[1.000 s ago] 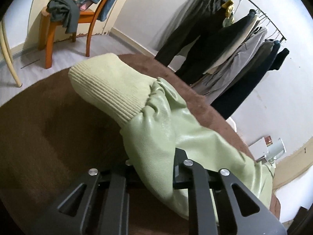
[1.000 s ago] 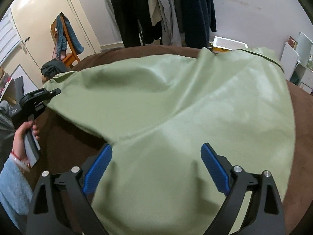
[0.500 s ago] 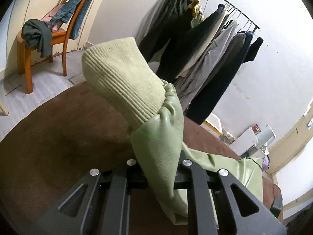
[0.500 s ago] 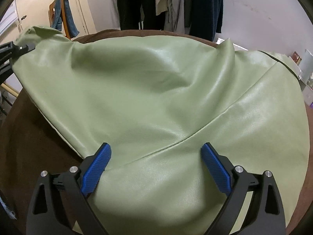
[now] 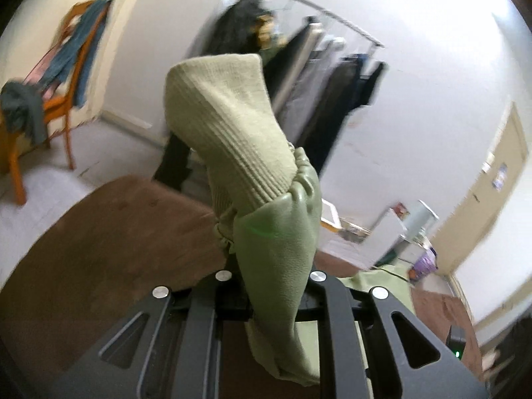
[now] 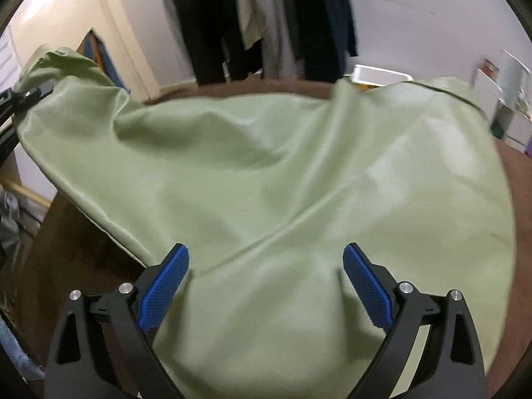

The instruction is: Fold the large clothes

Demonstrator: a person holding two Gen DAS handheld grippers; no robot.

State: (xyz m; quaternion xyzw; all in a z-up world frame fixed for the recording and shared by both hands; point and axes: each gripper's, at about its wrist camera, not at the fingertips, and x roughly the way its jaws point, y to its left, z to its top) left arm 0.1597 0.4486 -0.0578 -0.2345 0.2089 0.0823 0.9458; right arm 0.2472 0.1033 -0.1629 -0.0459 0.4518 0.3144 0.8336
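While the jacket point(image 6: 282, 173) covers most of the brown table point(image 6: 76, 249), bare table shows only along the left edge and far right rim; a clothes rack point(image 5: 332, 66) stands close behind and a chair point(image 5: 50, 99) sits off left. Left gripper point(image 5: 276, 299) is clamped on the sleeve point(image 5: 279, 249) just below the ribbed cuff point(image 5: 226, 126), held up off the table. Right gripper point(image 6: 266, 286) is spread wide over the jacket's near part, blue pads point(image 6: 163, 289) either side, contact unclear.
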